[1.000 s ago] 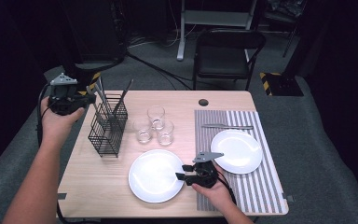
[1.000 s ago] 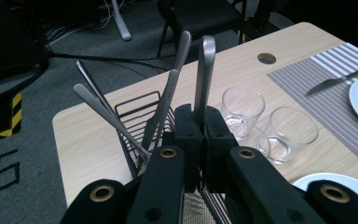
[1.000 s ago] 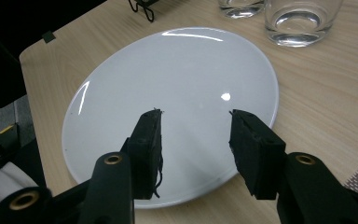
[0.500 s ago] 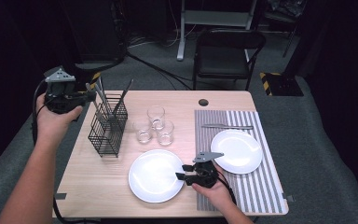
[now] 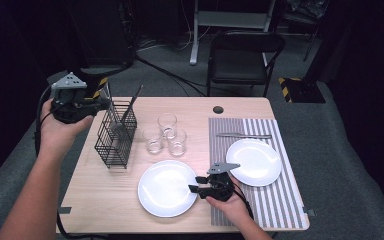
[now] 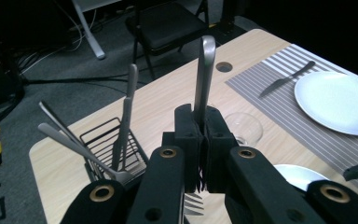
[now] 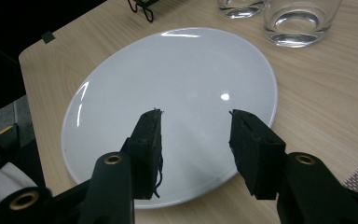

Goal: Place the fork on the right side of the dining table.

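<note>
My left gripper (image 6: 200,126) is shut on a metal fork (image 6: 204,70); the handle sticks up past the jaws and the tines show below them. In the high view the left gripper (image 5: 100,104) hovers at the far left, just above and left of a black wire cutlery basket (image 5: 115,136) holding several utensils (image 6: 126,112). My right gripper (image 7: 196,123) stands open, low over the near edge of a white plate (image 7: 168,88) on the bare wood. In the high view the right gripper (image 5: 195,185) sits at that plate's (image 5: 162,189) right rim.
Three clear glasses (image 5: 167,134) stand in the table's middle. A striped placemat (image 5: 280,200) at the right carries a second white plate (image 5: 254,161) and a knife (image 5: 242,135). A black chair (image 5: 242,55) stands beyond the far edge.
The left gripper has drifted slightly, out to the left and back, staying beside the basket with the fork. The right gripper has stayed at the plate's edge.
</note>
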A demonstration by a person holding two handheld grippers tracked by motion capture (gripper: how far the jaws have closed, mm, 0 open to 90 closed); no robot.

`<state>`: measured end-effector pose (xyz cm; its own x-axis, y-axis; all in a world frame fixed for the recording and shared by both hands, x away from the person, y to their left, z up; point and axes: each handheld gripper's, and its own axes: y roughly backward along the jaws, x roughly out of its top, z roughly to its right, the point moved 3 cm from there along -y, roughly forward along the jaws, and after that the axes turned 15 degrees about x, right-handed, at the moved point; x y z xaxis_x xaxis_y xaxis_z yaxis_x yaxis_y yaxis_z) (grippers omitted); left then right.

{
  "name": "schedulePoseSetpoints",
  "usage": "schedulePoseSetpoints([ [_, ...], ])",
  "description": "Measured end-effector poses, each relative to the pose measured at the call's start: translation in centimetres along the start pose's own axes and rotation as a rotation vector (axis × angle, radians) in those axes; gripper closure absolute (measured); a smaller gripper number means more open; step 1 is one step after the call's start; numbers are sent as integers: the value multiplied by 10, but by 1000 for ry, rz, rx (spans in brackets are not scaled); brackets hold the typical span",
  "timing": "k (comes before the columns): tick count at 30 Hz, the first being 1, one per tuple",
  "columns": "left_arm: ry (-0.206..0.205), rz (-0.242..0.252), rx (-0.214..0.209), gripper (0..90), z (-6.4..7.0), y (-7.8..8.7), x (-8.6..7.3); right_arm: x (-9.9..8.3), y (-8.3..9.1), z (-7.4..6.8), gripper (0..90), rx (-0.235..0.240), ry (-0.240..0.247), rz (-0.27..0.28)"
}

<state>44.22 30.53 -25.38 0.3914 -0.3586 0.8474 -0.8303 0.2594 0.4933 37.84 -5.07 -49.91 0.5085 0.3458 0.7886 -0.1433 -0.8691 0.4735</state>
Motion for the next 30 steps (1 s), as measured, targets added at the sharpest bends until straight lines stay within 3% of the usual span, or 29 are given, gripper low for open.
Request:
schedulePoseSetpoints([
  [12,-39,28,-54,869,17,9,4,0,0,0,534,-3,0,0],
  [21,-47,66,-110,869,39,11,-2,0,0,0,534,-1,0,3],
  [30,-71,58,-136,869,54,10,-10,0,0,0,534,-3,-4,0],
])
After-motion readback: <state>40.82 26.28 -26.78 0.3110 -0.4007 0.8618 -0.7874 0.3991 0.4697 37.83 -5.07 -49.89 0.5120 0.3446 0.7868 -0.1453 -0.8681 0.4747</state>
